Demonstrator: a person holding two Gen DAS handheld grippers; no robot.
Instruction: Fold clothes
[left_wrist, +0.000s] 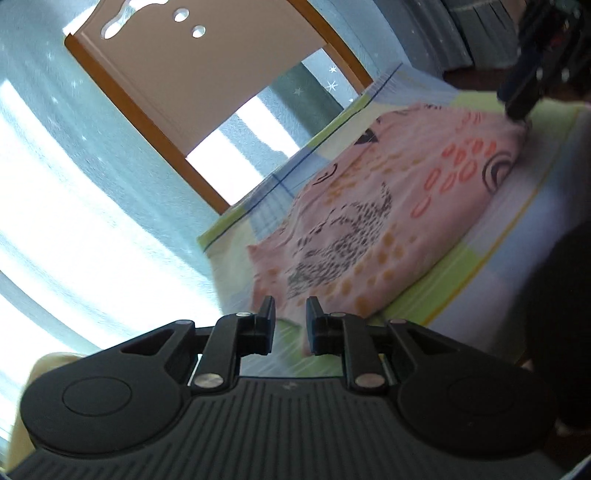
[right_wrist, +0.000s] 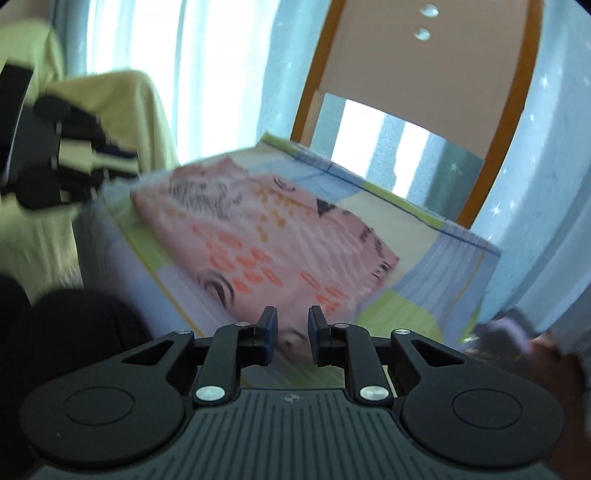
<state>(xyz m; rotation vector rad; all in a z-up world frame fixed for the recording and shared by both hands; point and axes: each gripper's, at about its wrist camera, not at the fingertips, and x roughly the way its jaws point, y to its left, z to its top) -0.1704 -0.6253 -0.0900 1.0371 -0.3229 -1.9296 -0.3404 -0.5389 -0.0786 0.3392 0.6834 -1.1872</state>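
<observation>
A pink garment with orange dots, red rings and black speckles lies folded flat on the checked tablecloth. My left gripper hovers just short of its near corner, jaws a little apart, nothing between the pads. My right gripper shows blurred at the garment's far corner. In the right wrist view the same garment spreads ahead of the right gripper. Its jaws stand slightly apart, with pink cloth seen through the gap but not pinched. The left gripper is a blur at the garment's far left corner.
A wooden board with an orange frame stands behind the table against bright curtains. Pale yellow fabric hangs at the left in the right wrist view. A person's dark clothing fills the right edge. The cloth-covered table's edge drops off behind the garment.
</observation>
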